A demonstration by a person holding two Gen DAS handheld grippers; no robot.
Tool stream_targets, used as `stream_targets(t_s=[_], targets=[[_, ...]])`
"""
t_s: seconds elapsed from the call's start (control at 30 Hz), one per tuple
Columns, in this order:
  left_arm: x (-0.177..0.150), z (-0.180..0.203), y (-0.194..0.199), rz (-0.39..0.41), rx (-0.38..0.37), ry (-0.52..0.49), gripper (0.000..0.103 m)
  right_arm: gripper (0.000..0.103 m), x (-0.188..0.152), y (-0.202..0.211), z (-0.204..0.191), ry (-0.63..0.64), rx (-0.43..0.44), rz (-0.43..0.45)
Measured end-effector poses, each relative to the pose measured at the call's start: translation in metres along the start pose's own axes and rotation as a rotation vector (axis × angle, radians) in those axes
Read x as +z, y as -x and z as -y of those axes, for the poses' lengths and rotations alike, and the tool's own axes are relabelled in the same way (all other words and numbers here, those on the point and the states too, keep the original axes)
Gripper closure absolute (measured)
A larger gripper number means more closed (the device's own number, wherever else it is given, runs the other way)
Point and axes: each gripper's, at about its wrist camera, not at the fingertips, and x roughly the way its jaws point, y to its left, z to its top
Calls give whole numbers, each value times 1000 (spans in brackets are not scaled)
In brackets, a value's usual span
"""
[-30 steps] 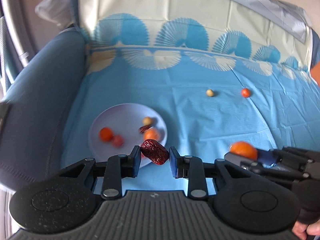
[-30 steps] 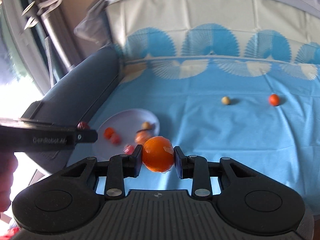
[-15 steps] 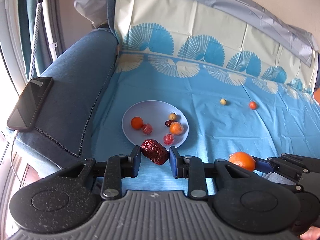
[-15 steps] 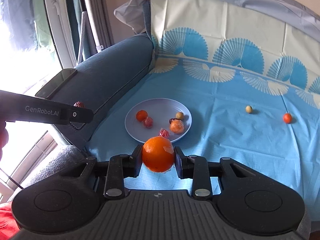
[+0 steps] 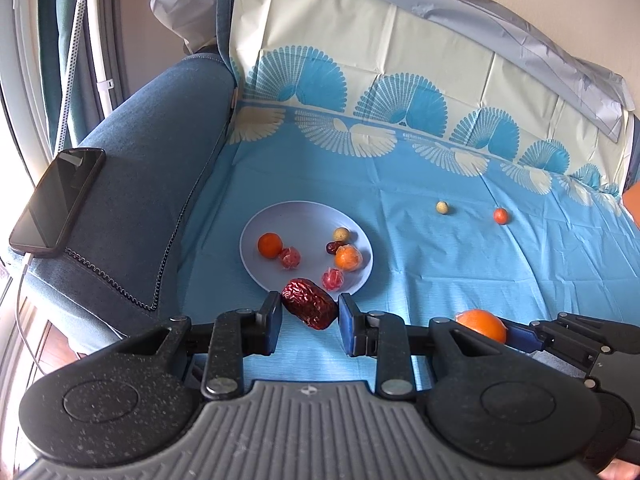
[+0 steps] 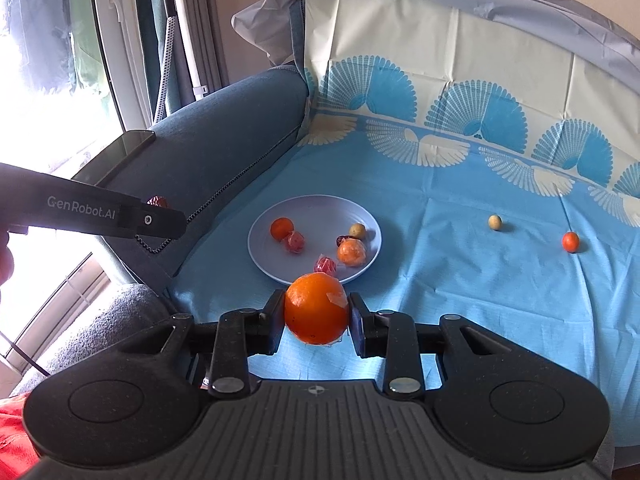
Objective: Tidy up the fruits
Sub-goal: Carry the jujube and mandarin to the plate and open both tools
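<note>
My left gripper (image 5: 309, 316) is shut on a wrinkled dark red date (image 5: 309, 307), held in the air near the front rim of a pale round plate (image 5: 308, 216). My right gripper (image 6: 316, 316) is shut on an orange (image 6: 316, 308), also held short of the plate (image 6: 316, 210). The plate holds several small fruits, among them an orange one (image 5: 269, 245) and a wrapped one (image 5: 348, 258). A small yellowish fruit (image 5: 442, 207) and a small orange-red fruit (image 5: 500, 216) lie loose on the blue cloth to the right.
The blue patterned cloth (image 5: 440, 280) covers a sofa seat and backrest. A dark phone (image 5: 56, 196) with a cable lies on the blue armrest at left. A window and curtain stand beyond the armrest. The right gripper shows at the lower right of the left wrist view (image 5: 520, 332).
Both grippers have pulled back and up from the plate, each still holding its fruit. The plate and loose fruits look smaller and farther; the armrest and phone have come into view.
</note>
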Motion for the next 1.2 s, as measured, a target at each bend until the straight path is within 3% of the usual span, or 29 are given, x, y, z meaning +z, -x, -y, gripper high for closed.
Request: stream_targets(t_s=[0.57,0.9,1.2], targets=[[8,-6,-18,-38,5,18,70,69,1,-18,1,-11,11,-34],[47,-21,-28,10,34,35,70,69,22,-41,10,-25,20,-30],[63,-26,-70,-43,15,47,70,69,43,-78,13,-7,24,-20]])
